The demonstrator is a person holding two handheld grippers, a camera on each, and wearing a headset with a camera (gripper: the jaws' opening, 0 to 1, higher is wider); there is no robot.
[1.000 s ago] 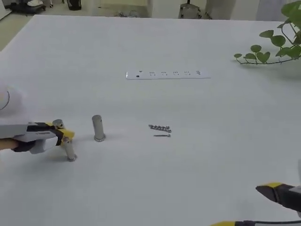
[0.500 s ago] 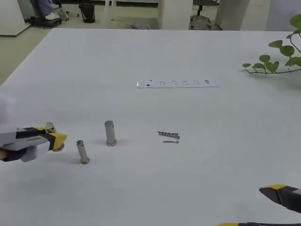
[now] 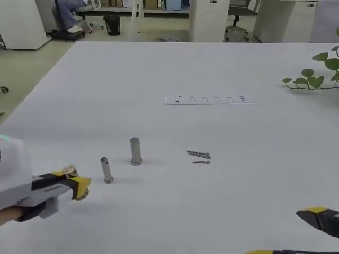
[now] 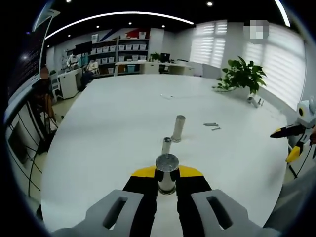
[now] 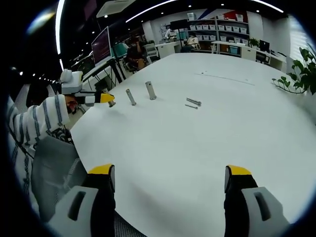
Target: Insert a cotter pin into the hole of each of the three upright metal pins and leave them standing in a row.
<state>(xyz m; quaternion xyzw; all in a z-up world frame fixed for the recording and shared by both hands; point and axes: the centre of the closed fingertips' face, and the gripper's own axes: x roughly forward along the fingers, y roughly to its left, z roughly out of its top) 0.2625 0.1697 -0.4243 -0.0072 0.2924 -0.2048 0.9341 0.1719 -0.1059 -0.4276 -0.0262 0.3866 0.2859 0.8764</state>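
Note:
My left gripper point(image 3: 79, 186) is shut on a short metal pin point(image 3: 69, 171), held upright just over the white table at the near left. In the left gripper view that pin point(image 4: 167, 173) stands between the closed yellow-tipped jaws of the left gripper point(image 4: 167, 186). A thin metal pin point(image 3: 106, 170) stands upright just right of it, and a thicker one point(image 3: 135, 151) stands beyond. Several cotter pins point(image 3: 199, 155) lie in a small pile to the right. My right gripper point(image 5: 170, 180) is open and holds nothing, low at the near right edge point(image 3: 319, 218).
A white power strip point(image 3: 209, 99) lies farther back on the table point(image 3: 238, 201). A leafy plant point(image 3: 317, 74) reaches in at the far right. Chairs and desks stand on the floor beyond the table's far edge.
The view has tilted up. My left gripper, still holding its pin, has drawn back from beside the thin pin toward me, leaving that pin standing free.

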